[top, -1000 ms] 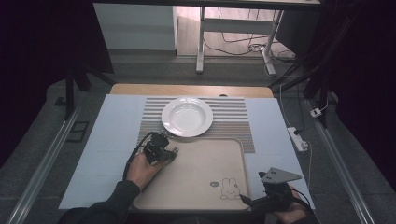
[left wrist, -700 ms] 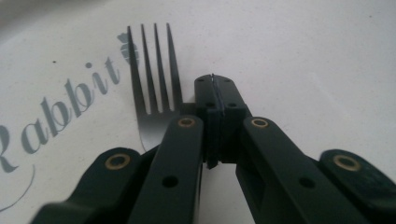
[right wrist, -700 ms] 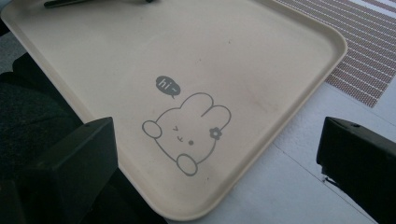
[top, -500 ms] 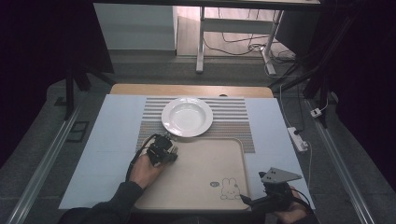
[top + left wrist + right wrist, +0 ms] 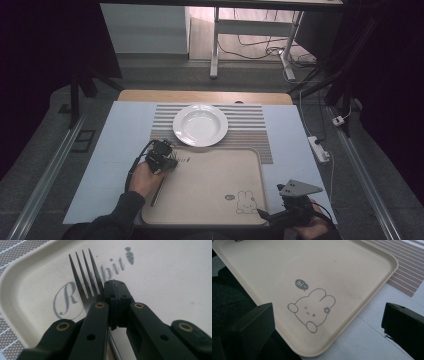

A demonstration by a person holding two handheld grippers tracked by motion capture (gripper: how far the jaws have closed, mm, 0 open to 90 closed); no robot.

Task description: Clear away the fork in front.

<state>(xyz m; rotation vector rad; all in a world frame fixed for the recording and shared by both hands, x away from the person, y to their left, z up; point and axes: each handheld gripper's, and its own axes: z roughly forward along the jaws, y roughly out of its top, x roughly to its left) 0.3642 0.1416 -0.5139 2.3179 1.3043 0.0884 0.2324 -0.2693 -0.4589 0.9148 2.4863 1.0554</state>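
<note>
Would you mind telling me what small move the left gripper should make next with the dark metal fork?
Probably lift it slightly: the left gripper is shut on the dark metal fork, whose tines lie low over the beige plastic tray, short of the white round plate.

right gripper [image 5: 327,322] jaws wide apart over beige tray [image 5: 352,270], rabbit drawing [image 5: 312,308] between.

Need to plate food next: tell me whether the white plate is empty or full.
Empty: the white plate shows a bare bowl in the high view, sitting on the striped mat.
</note>
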